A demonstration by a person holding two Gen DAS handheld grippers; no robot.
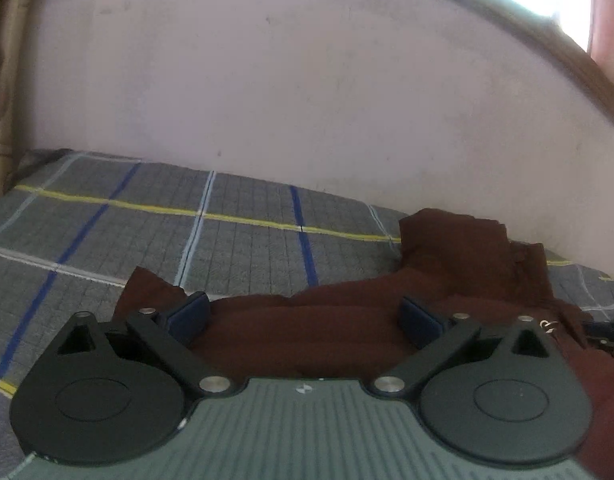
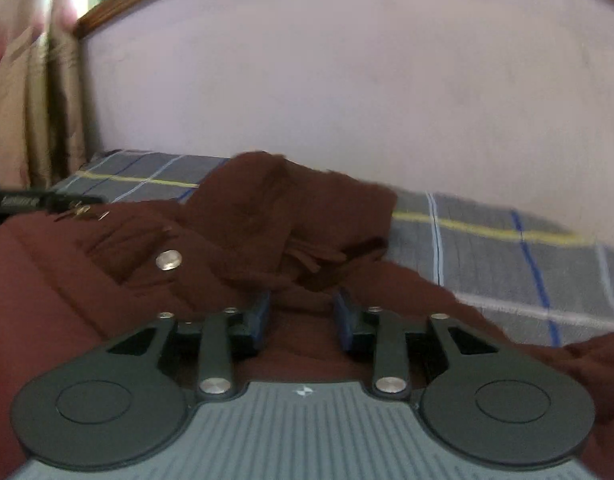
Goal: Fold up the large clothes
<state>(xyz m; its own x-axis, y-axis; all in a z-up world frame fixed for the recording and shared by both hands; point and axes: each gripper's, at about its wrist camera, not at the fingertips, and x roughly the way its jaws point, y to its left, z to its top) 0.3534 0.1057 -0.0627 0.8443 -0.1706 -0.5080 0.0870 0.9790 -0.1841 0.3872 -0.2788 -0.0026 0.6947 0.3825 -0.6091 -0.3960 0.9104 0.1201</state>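
Observation:
A large dark brown garment (image 1: 459,264) lies crumpled on the bed, with one part bunched up toward the wall. My left gripper (image 1: 303,318) hangs open and wide over its near edge; cloth shows under the blue pads (image 1: 187,316) but is not pinched. In the right wrist view the same garment (image 2: 267,216) spreads across the left and middle, with a round metal button (image 2: 169,260) on it. My right gripper (image 2: 303,312) is partly open just above the cloth, and its pads (image 2: 261,312) stand apart with flat fabric showing in the gap.
A grey checked bedsheet (image 1: 147,232) with blue, white and yellow lines covers the bed. A pale wall (image 1: 267,80) runs along the far side, with a wooden window frame (image 1: 587,80) above. Curtains (image 2: 27,100) hang at the left. A dark tool edge (image 2: 23,201) shows beside the garment.

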